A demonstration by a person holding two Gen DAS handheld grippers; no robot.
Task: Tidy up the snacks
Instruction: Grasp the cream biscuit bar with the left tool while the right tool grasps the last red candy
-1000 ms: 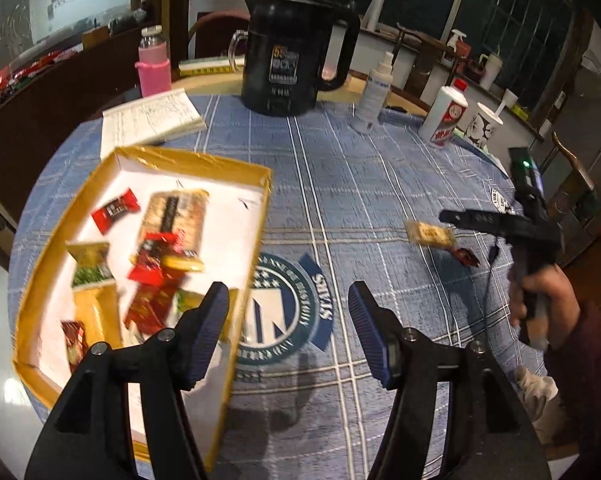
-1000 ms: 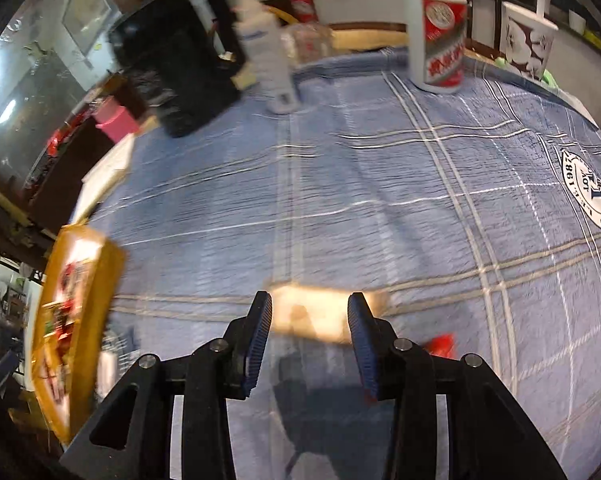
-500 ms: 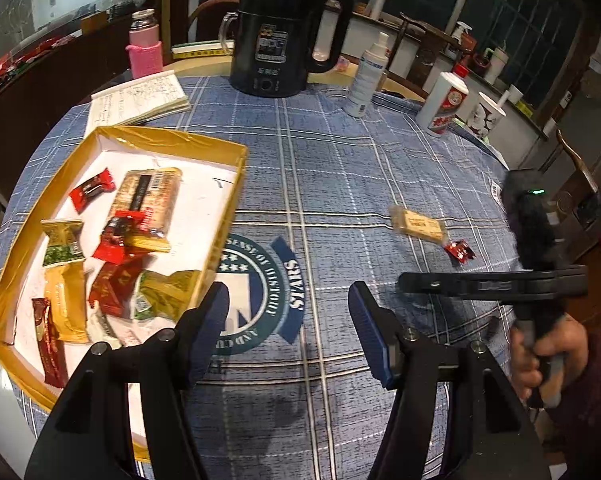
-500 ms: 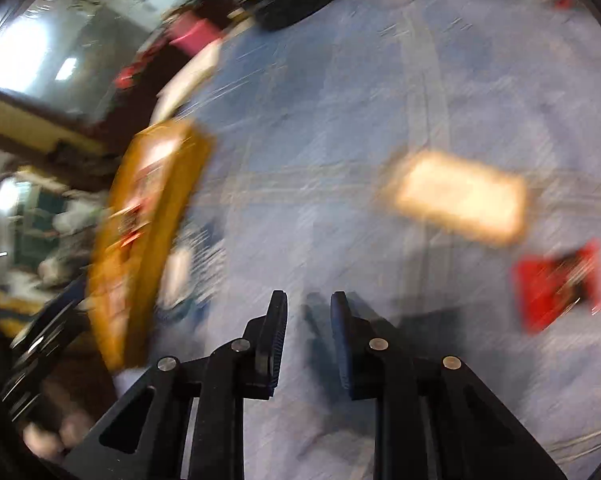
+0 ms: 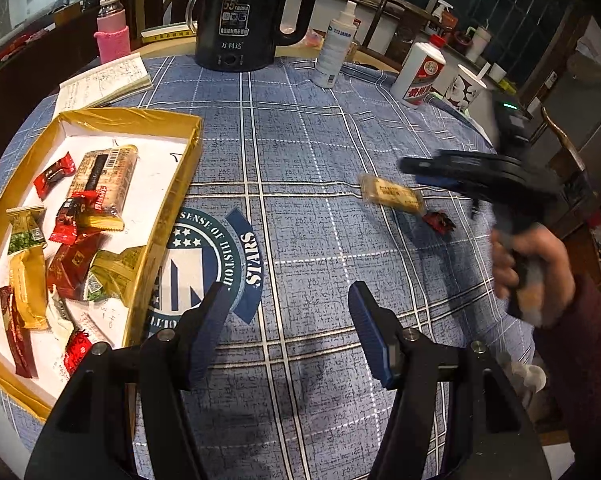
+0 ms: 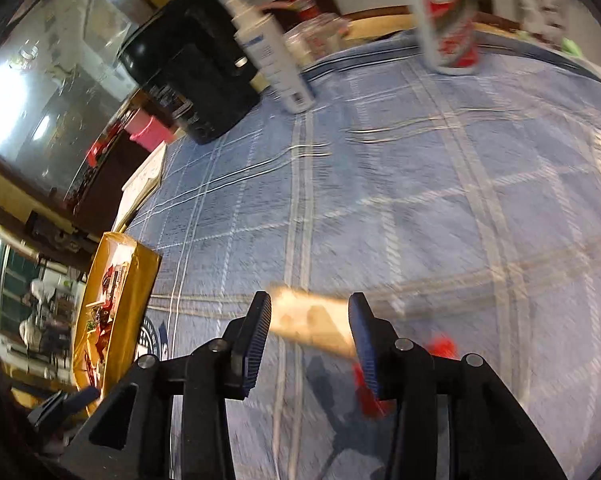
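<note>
My right gripper (image 6: 309,312), back over the beige bar (image 6: 312,320), reopens astride it; left gripper (image 5: 286,312) gapes empty beside the "STARS" emblem (image 5: 204,256).

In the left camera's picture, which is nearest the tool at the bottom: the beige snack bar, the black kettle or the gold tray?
1. Gold tray, just left of the left tool.
2. Beige snack bar, mid-table, to the right.
3. Black kettle, at the far edge.

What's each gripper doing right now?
Left gripper: open, empty.
Right gripper: jaws opening, nothing held; tan snack bar in front of them.
</note>
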